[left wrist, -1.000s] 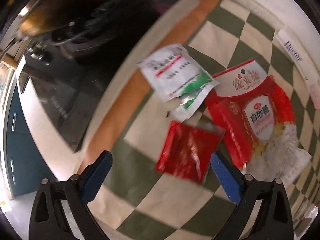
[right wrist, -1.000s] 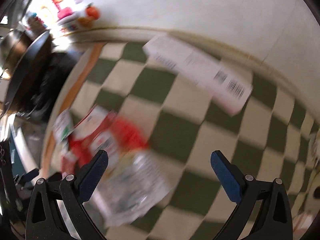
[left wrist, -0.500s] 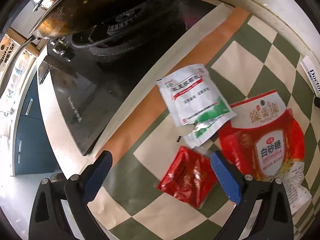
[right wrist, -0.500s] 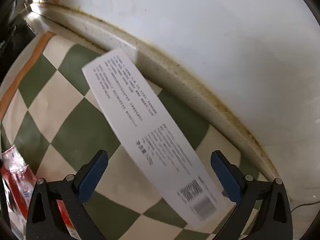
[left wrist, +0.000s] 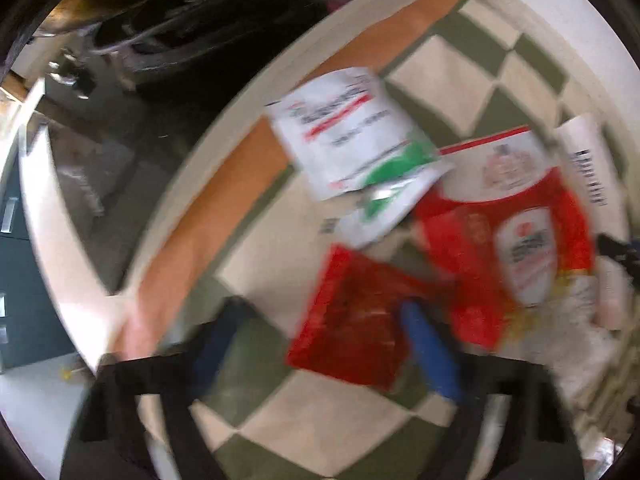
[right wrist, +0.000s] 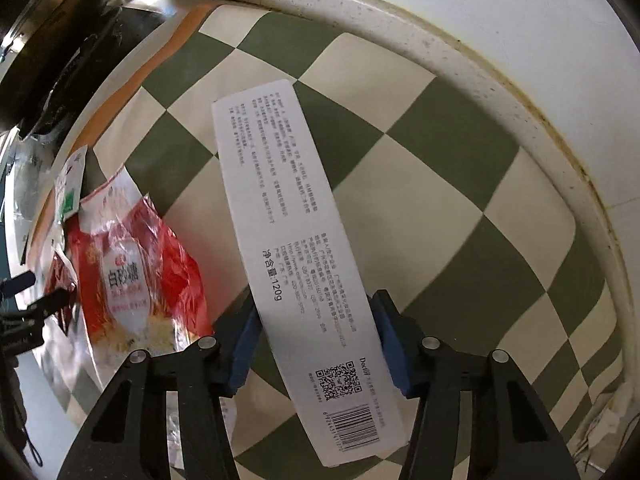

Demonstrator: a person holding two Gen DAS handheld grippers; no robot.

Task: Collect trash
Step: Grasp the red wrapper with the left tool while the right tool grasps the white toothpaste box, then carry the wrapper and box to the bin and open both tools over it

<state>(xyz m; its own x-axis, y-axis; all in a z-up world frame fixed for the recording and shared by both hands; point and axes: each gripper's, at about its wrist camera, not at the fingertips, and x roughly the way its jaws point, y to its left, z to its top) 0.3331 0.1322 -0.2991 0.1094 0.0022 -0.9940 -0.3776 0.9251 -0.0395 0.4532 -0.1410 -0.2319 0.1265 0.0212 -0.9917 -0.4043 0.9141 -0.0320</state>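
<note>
My right gripper (right wrist: pixel 316 340) is shut on a long white carton box (right wrist: pixel 288 240) with a barcode, its blue pads pressing both long sides; the box also shows in the left wrist view (left wrist: pixel 588 164). A red and white sugar bag (right wrist: pixel 128 268) lies left of it, also in the left wrist view (left wrist: pixel 516 240). My left gripper (left wrist: pixel 324 348) is open and blurred, low over a small red packet (left wrist: pixel 352 320), with the right pad over the packet's right part. A white and green sachet (left wrist: pixel 348 136) lies beyond the packet.
The trash lies on a green and cream checkered mat (right wrist: pixel 420 160) with an orange border (left wrist: pixel 224 216). A black stove with a pan (left wrist: pixel 168 40) stands to the left. A white wall (right wrist: pixel 480 8) runs behind the counter edge.
My right gripper has closed its pads onto the white carton box. My left gripper has dropped down toward the small red packet and its jaws have narrowed a little.
</note>
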